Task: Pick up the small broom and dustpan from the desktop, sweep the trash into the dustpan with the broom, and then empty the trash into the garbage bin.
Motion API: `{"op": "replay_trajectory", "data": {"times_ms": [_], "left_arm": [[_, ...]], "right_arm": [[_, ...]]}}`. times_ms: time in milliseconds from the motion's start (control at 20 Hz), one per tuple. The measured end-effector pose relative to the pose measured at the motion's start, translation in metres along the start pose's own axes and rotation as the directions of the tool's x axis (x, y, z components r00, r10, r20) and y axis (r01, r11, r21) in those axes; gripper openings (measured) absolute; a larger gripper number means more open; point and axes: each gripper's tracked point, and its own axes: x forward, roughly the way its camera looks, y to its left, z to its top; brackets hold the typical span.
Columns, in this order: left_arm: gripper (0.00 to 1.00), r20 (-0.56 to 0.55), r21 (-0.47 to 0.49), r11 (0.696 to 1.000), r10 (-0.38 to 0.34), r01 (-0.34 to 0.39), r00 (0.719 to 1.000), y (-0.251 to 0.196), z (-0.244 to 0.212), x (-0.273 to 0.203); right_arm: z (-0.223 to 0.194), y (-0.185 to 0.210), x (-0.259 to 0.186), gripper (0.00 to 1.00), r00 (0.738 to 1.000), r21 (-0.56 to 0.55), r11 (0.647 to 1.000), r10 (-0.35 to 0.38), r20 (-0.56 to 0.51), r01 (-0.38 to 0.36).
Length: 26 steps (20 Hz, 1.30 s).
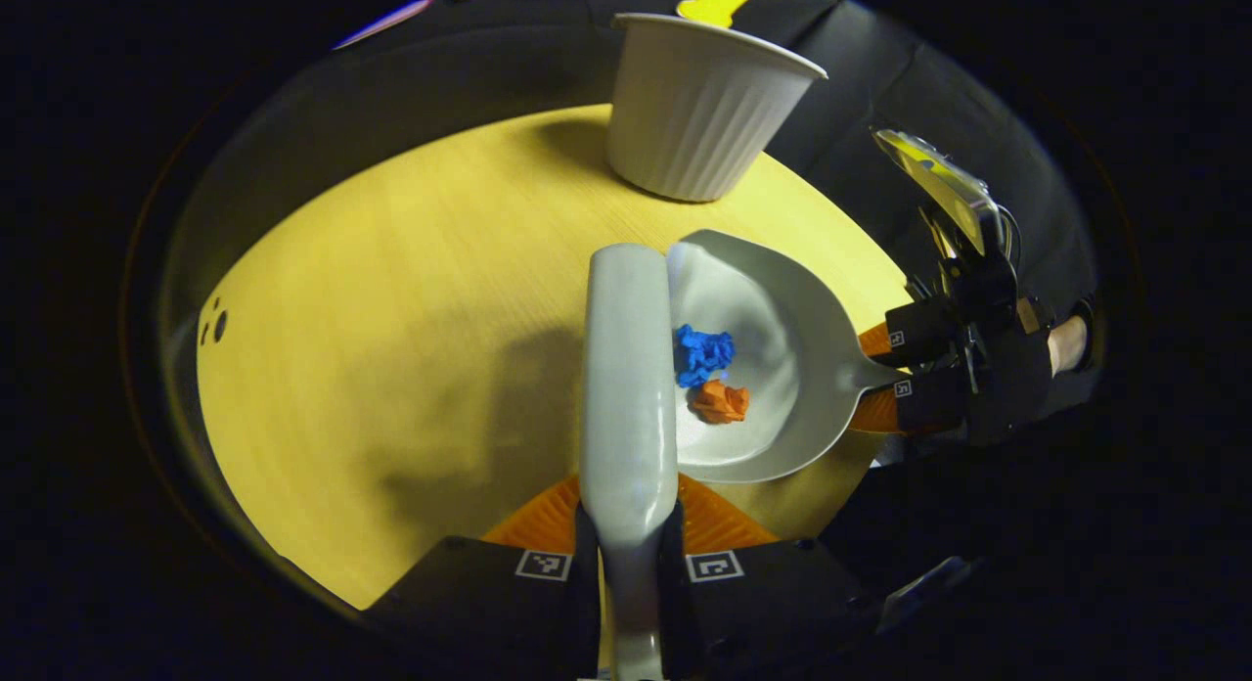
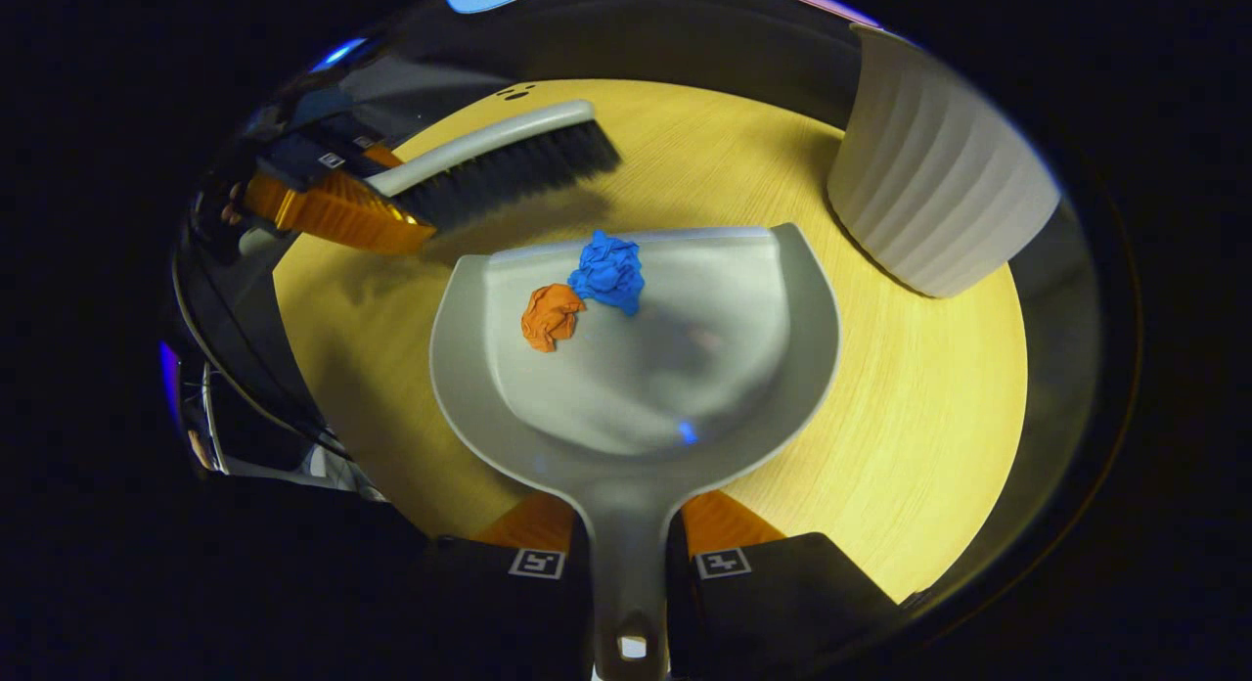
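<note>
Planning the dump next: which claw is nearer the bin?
Right, I judge. The right claw, shut on the dustpan handle, has the bin close ahead. The left claw, gripping the broom, sits farther from it.

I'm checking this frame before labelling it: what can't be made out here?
- Inside of the garbage bin: left gripper view looks at its wall from the side; in the right gripper view the edge cuts it off.
- Broom bristles: hidden under its back in the left gripper view.
- Whether the dustpan touches the table: neither view settles it.
- Hand holding the right hand-held gripper: mostly hidden behind it.
</note>
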Motion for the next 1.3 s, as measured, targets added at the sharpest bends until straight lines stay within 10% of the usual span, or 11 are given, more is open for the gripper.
{"op": "replay_trajectory", "data": {"times_ms": [350,1300], "left_arm": [[0.26,0.048,-0.128,0.982,0.148,-0.141,0.988,0.021,-0.064,-0.047],[0.29,0.115,-0.395,0.917,0.114,-0.060,0.987,-0.009,-0.125,-0.045]], "right_arm": [[0.010,-0.018,-0.037,0.36,0.994,0.075,0.993,-0.094,0.047,0.090],[0.106,-0.105,-0.153,0.33,0.951,0.161,0.971,-0.208,0.227,0.174]]}}
